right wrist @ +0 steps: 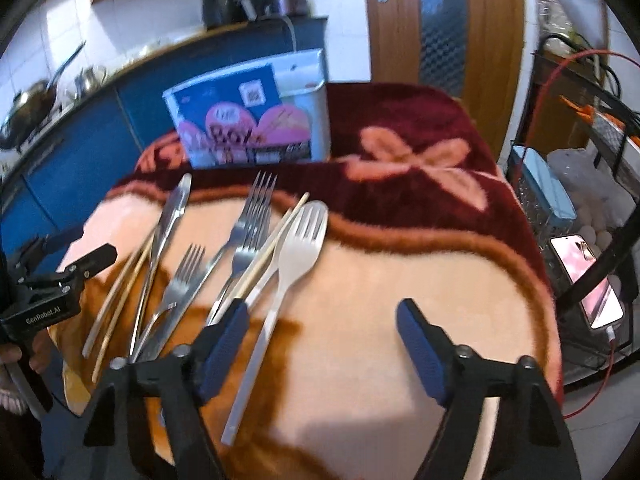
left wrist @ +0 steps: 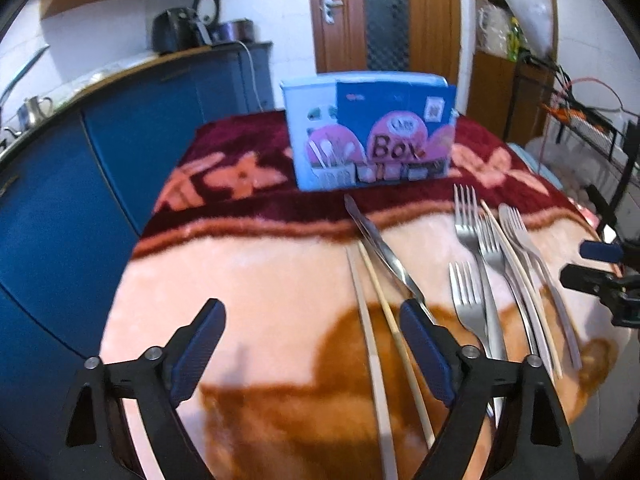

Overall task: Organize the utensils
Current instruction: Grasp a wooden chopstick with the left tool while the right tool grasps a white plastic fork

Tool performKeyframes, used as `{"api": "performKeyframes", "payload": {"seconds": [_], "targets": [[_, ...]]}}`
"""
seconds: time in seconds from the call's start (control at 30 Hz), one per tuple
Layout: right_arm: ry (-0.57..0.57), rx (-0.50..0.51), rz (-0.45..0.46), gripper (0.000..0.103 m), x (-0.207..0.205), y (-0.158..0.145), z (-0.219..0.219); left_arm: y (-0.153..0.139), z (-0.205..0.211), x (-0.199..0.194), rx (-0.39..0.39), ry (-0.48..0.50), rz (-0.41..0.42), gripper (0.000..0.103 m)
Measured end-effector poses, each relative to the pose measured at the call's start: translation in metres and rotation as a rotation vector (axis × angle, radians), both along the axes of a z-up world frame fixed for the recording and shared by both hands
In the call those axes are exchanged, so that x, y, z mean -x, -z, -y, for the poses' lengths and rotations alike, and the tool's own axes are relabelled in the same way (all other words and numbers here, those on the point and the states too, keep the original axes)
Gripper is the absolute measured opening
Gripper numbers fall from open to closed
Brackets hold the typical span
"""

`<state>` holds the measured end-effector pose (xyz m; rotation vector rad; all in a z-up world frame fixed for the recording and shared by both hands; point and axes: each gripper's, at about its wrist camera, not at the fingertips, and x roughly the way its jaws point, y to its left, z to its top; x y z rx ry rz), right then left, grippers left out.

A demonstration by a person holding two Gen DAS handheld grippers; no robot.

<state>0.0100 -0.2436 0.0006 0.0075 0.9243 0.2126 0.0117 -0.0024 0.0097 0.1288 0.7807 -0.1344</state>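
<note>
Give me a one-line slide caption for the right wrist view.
Right gripper, open and empty, above forks, knife, chopsticks on a blanket, box behind.

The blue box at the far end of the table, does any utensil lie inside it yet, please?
Cannot tell: the blue box shows only its closed printed front, while every visible utensil lies on the blanket.

Steel forks (right wrist: 248, 232), a knife (right wrist: 168, 224) and chopsticks (left wrist: 376, 320) lie loose before the upright box (left wrist: 370, 136).

Shiny metal forks (right wrist: 248, 236), pale wooden chopsticks (left wrist: 384, 320), matt white plastic fork (right wrist: 298, 240), fuzzy blanket (right wrist: 400, 280)
</note>
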Motion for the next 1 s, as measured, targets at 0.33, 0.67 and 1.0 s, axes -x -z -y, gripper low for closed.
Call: {"api": "performKeyframes", "payload": {"seconds": [0.33,0.67,1.0], "targets": [[-0.070,0.049,-0.173,0.040,-0.022,0.001,-0.015,0.008,0.011,-0.014,-0.067,0.068,-0.147,0.060],[-0.088,0.035,-0.272,0.029,-0.042,-0.001,-0.012,0.019,0.016,-0.051,-0.023,0.111,-0.331,0.047],[-0.052,-0.031,-0.253,0.008,-0.043,-0.005,-0.001,0.015,0.018,-0.056,0.022,0.135,-0.380,0.007]]}}
